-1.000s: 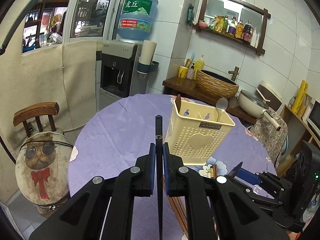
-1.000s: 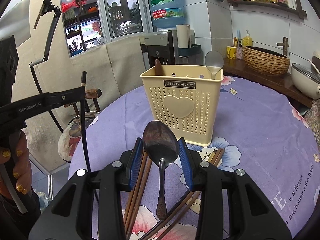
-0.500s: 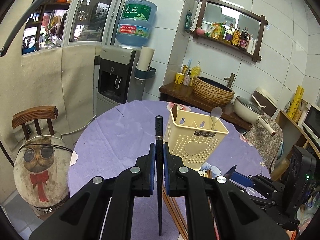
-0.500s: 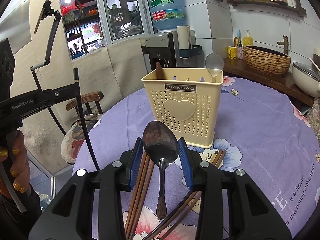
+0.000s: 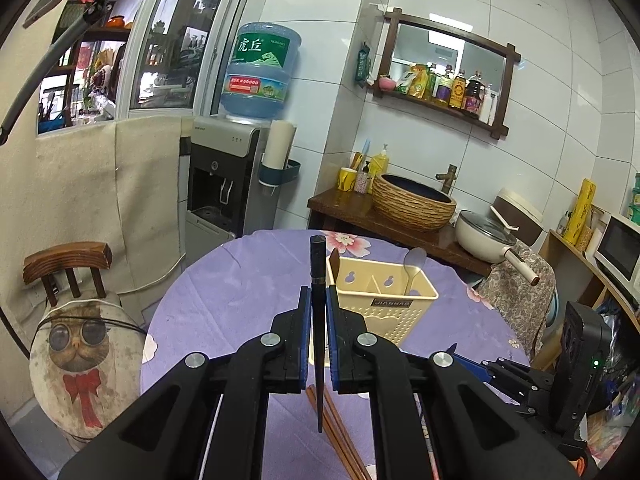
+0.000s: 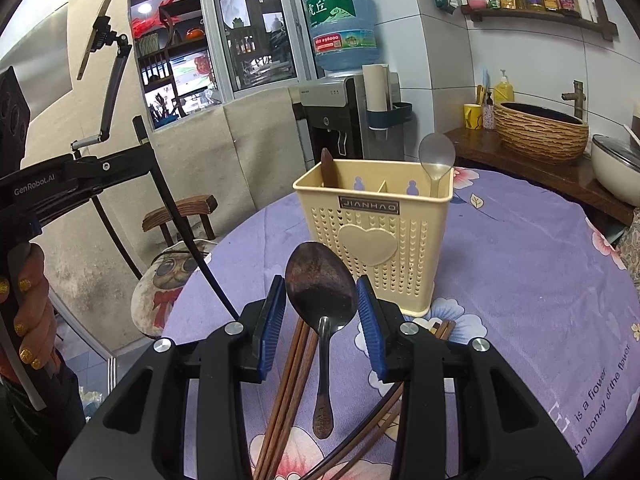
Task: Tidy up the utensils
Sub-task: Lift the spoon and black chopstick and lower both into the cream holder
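Holding a black chopstick (image 5: 318, 320) in my left gripper (image 5: 318, 334): pads nearly closed on it, stick upright at frame centre, blunt end up, thin tip hanging below the pads. Under it, bottom centre, brown chopsticks (image 5: 336, 424) lie on the purple cloth (image 5: 224, 292). Just beyond the pads, right of centre, sits the cream caddy (image 5: 380, 300), seen from above, with a divider inside. A wooden handle (image 5: 334, 258) pokes out at its left end, a clear spoon (image 5: 414, 262) at its right. My right gripper's body shows at lower right of this view.

Right gripper (image 6: 322, 312): pads partly open, one on each side of a dark metal spoon (image 6: 322, 292). Bowl sits between the pads at centre frame, handle runs down toward me. Can't tell if the pads touch the bowl or if the spoon is off the cloth. Brown chopsticks (image 6: 286, 388) lie along the spoon's left side, more sticks (image 6: 384, 416) cross at lower right, all on the cloth (image 6: 520, 260). Caddy (image 6: 374, 232) stands straight ahead, just past the spoon tip, heart facing me. Handle (image 6: 329, 170) in its left compartment, clear spoon (image 6: 436, 160) in the right. Left gripper (image 6: 80, 184) enters from the left edge, raised, black chopstick (image 6: 176, 216) slanting down from it, well left of the caddy.

Far back: water dispenser (image 5: 224, 184), chair (image 5: 66, 268), wall shelf (image 5: 440, 96).
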The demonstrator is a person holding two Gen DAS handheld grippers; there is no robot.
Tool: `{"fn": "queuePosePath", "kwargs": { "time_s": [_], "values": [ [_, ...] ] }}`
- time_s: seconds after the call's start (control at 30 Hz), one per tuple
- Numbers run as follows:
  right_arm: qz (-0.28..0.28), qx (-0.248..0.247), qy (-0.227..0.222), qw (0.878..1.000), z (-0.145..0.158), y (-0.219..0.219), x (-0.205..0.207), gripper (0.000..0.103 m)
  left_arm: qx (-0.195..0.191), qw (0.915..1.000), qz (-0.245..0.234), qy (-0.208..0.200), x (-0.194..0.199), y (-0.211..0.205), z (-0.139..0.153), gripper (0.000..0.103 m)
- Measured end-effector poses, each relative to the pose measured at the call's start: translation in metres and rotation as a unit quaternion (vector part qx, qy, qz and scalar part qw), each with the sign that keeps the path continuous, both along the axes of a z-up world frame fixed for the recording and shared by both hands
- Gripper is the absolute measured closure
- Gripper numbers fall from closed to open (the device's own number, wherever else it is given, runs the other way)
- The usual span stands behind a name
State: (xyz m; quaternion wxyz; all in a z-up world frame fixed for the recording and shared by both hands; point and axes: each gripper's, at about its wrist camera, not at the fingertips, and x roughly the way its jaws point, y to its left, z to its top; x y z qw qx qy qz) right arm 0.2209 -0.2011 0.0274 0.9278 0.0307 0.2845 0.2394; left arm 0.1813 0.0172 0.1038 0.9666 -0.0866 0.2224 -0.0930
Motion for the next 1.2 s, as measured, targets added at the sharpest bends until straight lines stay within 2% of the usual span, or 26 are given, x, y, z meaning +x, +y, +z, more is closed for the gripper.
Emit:
{"fn": "queuePosePath", "kwargs": {
  "time_s": [0.2, 0.4, 0.57, 0.67, 0.77, 0.93, 1.2],
  "values": [
    [0.001, 0.003, -0.029, 1.000, 0.027, -0.002, 0.011, 0.066, -0.005, 0.9995, -0.027, -0.014, 0.011, -0.004, 0.028, 0.096],
    [-0.014, 0.016, -0.087, 0.996, 0.085, -0.003, 0.034, 0.066, -0.028, 0.9978, -0.046, -0.039, 0.032, -0.011, 0.073, 0.096],
    [-0.051, 0.026, -0.142, 0.988, 0.134, -0.007, 0.062, 0.066, -0.034, 0.9968, -0.035, -0.063, 0.062, -0.025, 0.112, 0.096],
    [-0.068, 0.032, -0.152, 0.986, 0.144, -0.011, 0.082, 0.066, -0.027, 0.9971, -0.023, -0.067, 0.081, -0.034, 0.118, 0.096],
    [-0.086, 0.029, -0.147, 0.985, 0.132, -0.014, 0.103, 0.066, -0.022, 0.9981, -0.017, -0.056, 0.102, -0.042, 0.107, 0.096],
    [-0.102, 0.021, -0.122, 0.987, 0.091, -0.015, 0.119, 0.066, -0.010, 0.9994, -0.004, -0.033, 0.119, -0.048, 0.066, 0.096],
    [-0.117, -0.031, -0.133, 0.984, 0.034, -0.004, 0.112, 0.066, 0.013, 0.9999, 0.001, 0.001, 0.124, -0.063, 0.006, 0.096]
  ]
}}
